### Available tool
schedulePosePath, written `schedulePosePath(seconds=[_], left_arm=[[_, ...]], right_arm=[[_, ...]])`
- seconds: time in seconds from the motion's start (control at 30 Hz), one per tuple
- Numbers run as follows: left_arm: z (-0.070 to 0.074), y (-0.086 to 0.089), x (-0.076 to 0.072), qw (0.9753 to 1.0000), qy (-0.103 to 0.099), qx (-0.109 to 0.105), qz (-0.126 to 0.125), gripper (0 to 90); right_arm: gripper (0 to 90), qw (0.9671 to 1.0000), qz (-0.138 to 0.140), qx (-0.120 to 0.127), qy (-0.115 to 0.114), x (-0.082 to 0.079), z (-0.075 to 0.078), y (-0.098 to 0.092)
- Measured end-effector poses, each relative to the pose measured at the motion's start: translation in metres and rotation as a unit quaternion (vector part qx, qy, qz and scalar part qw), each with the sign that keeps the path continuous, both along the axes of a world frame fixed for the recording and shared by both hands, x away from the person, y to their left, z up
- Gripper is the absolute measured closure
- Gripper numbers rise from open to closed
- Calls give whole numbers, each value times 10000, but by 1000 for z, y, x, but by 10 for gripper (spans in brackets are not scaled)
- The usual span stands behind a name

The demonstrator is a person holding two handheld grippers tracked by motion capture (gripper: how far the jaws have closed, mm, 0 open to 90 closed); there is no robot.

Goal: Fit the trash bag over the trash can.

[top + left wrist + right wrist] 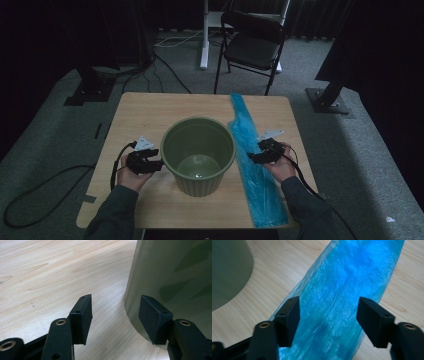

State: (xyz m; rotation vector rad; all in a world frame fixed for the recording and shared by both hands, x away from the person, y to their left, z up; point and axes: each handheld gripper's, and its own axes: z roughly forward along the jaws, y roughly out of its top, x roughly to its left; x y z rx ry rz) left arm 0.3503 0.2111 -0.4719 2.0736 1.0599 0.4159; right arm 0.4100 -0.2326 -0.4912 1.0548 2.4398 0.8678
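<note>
A green plastic bucket (198, 155) stands upright at the middle of the wooden table (145, 112). A long blue plastic bag (255, 165) lies flat along the table's right side. My left gripper (157, 164) is open just left of the bucket, its right jaw close against the bucket wall (175, 277). My right gripper (252, 157) is open right above the blue bag (342, 302), jaws straddling its width, nothing clamped.
A black folding chair (252, 45) and a white table leg (204, 35) stand on the grey carpet beyond the table. Cables run across the floor at the left. Dark stands flank the table. Bare wood lies at the table's left and far side.
</note>
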Motion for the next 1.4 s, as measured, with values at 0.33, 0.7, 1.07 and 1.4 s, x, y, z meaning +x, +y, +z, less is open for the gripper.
schedulePosePath(seconds=[0.33, 0.7, 1.07, 1.4], left_arm=[[-4, 9, 6, 9998, 43, -67, 162, 443], [-5, 8, 10, 9998, 86, -183, 78, 445], [-5, 11, 10, 9997, 93, -194, 94, 446], [-6, 12, 12, 9996, 155, -207, 96, 447]], right_arm=[[206, 9991, 16, -274, 328, 10, -17, 18], [112, 9968, 206, -433, 636, 5, -31, 31], [110, 9955, 32, -537, 774, 5, -36, 29], [195, 9939, -307, -361, 998, 8, -35, 17]])
